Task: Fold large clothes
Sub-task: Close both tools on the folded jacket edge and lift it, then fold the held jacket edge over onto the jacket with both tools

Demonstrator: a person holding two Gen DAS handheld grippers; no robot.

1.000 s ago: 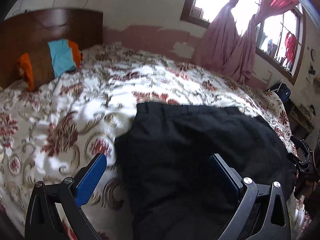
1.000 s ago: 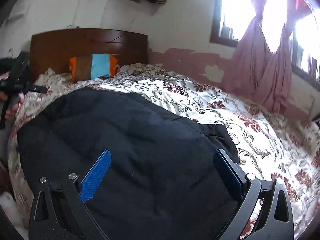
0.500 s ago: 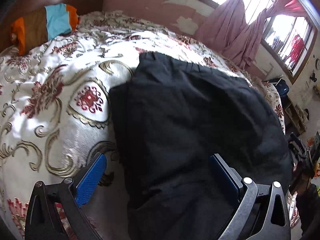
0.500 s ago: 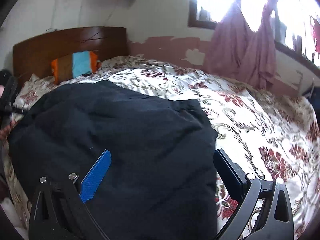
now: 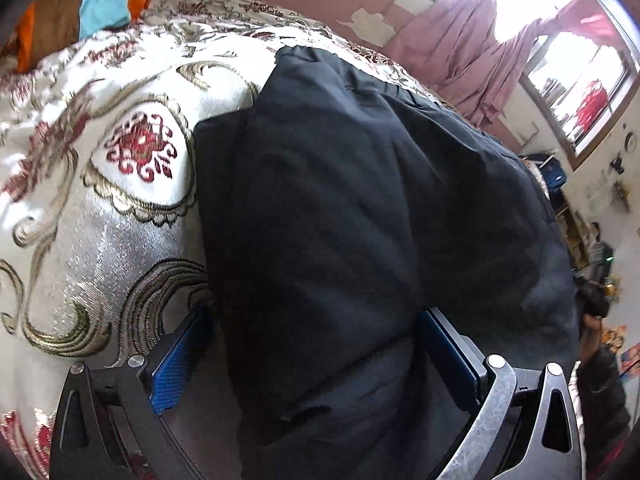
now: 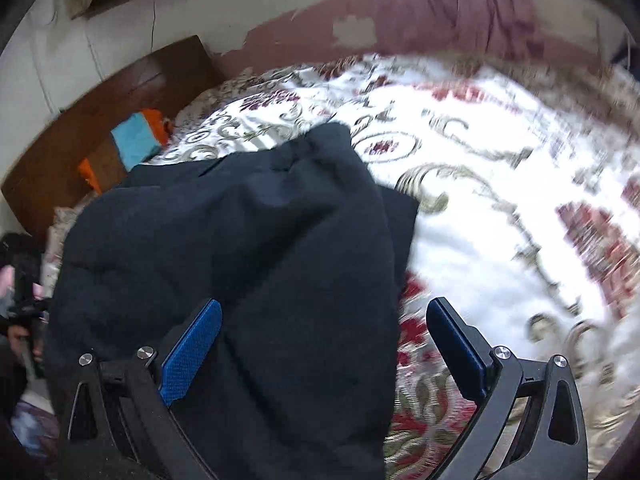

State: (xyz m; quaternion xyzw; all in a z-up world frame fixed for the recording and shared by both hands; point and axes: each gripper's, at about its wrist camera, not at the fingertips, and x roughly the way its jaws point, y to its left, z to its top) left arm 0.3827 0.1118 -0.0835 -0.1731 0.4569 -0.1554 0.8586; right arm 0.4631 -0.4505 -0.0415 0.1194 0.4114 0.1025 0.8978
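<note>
Black garment [image 5: 360,200] on floral bedspread [image 5: 120,208], both grippers' fingers spread over it

left claw [image 5: 316,344] spread wide, right claw [image 6: 324,338] likewise (both low)

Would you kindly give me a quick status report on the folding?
Left gripper open, straddling the near edge of the black garment. Right gripper open over its right edge. Garment flat on the floral bedspread. Nothing in the way.
</note>
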